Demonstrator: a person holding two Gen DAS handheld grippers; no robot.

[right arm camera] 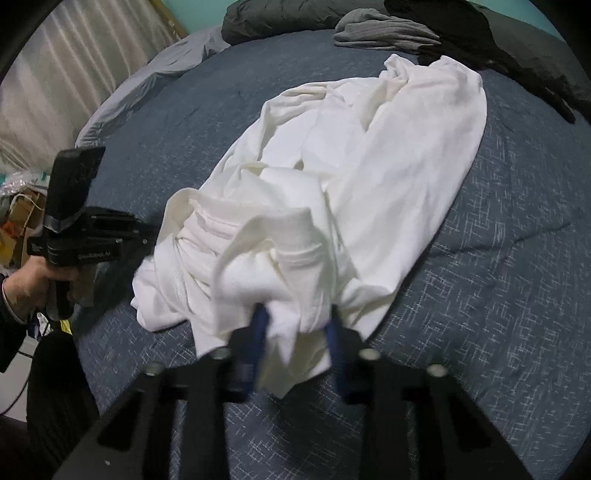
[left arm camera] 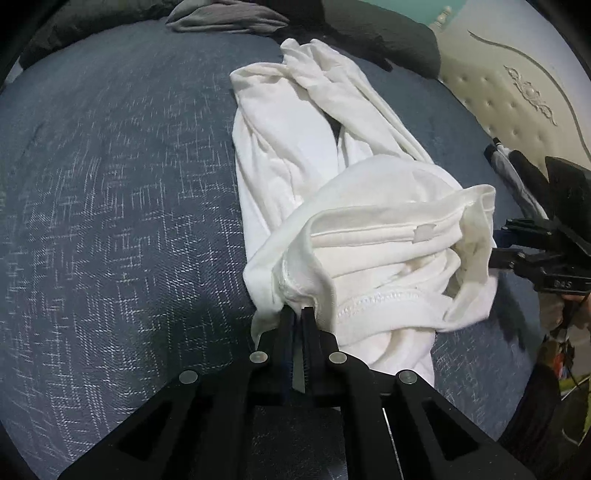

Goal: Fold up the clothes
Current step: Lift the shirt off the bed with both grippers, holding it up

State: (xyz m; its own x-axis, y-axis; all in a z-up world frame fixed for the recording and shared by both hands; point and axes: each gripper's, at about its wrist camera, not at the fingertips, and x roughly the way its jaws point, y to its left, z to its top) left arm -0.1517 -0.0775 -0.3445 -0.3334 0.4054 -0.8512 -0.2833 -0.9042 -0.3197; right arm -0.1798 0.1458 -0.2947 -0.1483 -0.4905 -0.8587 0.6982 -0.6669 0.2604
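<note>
Gripping one white shirt [left arm camera: 295, 155], left tongs [left arm camera: 298, 314] clamped shut; right tongs [right arm camera: 296, 314] astride it, grip unclear.

A shirt [left arm camera: 317, 177] lies lengthwise on the bed [left arm camera: 122, 206], bunched at the near edge. Along the far edge lie 1 folded garment [right arm camera: 384, 31] and, to either side of it, 2 heaps [right arm camera: 280, 18] of clothes. The headboard [left arm camera: 517, 92] stands at the right edge.

A crumpled white garment [left arm camera: 325, 155] lay lengthwise on the dark blue bed [left arm camera: 110, 184], its far end flat, its stitched near hem bunched and lifted off the cover.
</note>
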